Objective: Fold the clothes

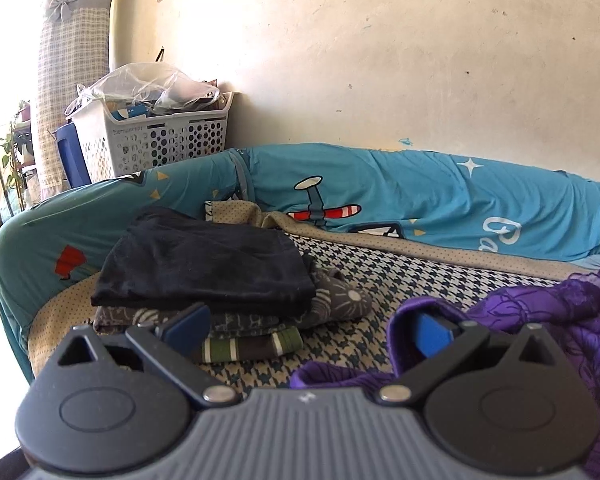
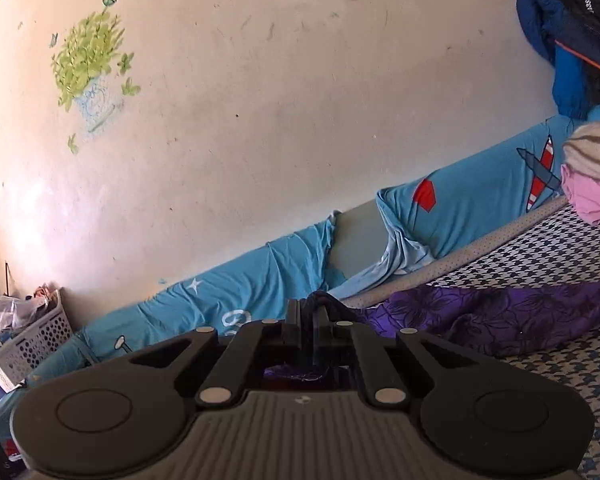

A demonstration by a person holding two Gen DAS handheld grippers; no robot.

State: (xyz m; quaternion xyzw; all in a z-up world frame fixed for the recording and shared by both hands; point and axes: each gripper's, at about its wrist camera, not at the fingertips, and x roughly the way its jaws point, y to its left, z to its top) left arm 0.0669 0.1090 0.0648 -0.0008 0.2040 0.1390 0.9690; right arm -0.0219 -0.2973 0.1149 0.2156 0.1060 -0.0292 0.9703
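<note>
A purple flower-print garment [image 1: 540, 320] lies rumpled on the houndstooth sofa cover [image 1: 400, 276]. My left gripper [image 1: 310, 334] stands open with its blue pads wide apart; a fold of the purple cloth drapes around the right pad [image 1: 432, 338], and nothing is pinched. To its left sits a stack of folded clothes [image 1: 204, 272] with a dark navy piece on top. In the right wrist view my right gripper [image 2: 308, 316] is shut on an edge of the purple garment [image 2: 500, 316], which trails off to the right over the cover.
A white perforated basket [image 1: 156, 136] with plastic bags stands behind the blue cushioned sofa arm [image 1: 60, 224]. Blue cushions [image 2: 260, 296] line the wall. A pile of pink and striped clothes [image 2: 592, 172] sits at the far right, with a dark jacket [image 2: 572, 20] hanging above it.
</note>
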